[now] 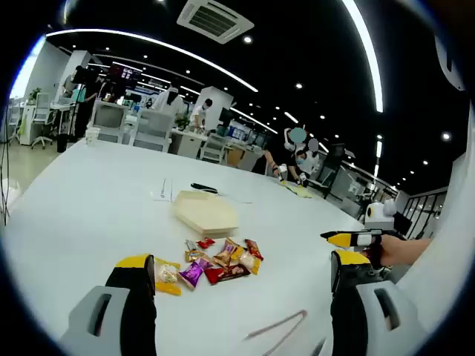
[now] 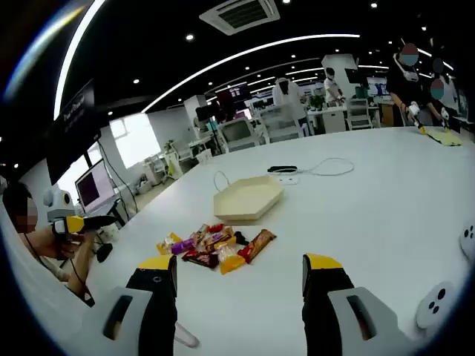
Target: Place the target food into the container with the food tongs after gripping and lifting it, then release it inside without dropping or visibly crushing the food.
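Note:
A pile of wrapped snacks [image 1: 219, 263] in red, purple, gold and yellow lies on the white table [image 1: 89, 208]. Just beyond it sits a pale wooden hexagonal tray [image 1: 204, 211]. My left gripper [image 1: 241, 267] stands open low over the near edge, its yellow-tipped jaws on either side of the pile and touching nothing. Thin tongs [image 1: 274, 326] lie flat on the table between the jaws. In the right gripper view the snacks [image 2: 215, 248] and the tray [image 2: 249, 199] lie ahead, with my right gripper [image 2: 240, 267] open and empty short of them.
A hand holds another yellow-tipped gripper [image 1: 356, 239] at the right edge, and one like it [image 2: 80, 222] shows at the left. A black device with a white cable [image 2: 282, 169] lies behind the tray. White round objects [image 2: 438, 304] sit at the right. People and desks fill the background.

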A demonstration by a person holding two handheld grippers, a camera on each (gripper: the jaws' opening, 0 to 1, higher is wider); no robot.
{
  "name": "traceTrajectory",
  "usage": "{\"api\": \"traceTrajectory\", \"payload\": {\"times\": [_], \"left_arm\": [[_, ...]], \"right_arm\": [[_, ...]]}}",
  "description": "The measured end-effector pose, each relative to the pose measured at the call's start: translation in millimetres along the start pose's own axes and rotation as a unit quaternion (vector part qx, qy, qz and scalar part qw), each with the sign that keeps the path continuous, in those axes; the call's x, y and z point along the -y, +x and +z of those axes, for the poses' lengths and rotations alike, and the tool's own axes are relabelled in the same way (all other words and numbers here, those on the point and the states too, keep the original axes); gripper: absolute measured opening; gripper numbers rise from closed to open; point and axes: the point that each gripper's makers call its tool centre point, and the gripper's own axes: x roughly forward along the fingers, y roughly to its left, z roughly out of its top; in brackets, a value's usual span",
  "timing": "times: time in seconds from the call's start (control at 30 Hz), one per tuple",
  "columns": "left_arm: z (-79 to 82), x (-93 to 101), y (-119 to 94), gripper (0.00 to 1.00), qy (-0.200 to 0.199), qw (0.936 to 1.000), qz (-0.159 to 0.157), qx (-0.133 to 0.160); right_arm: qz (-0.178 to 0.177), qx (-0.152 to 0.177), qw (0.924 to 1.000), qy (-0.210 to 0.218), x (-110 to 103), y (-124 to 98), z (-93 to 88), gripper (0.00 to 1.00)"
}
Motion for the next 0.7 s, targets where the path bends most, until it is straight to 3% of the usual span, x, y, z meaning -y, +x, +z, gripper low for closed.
{"api": "traceTrajectory", "payload": {"times": [0.33, 0.7], "left_arm": [[2.4, -6.4, -1, 0.99, 0.005, 0.9999, 0.011, 0.008], [-11.7, -10.8, 2, 0.99, 0.003, 0.9997, 0.014, -0.021]], "right_arm": [[-0.002, 0.0, 1.0, 0.001, 0, 1, 0.3, 0.7], [-0.007, -0.003, 1.0, 0.006, 6, -1, -0.3, 0.7]]}}
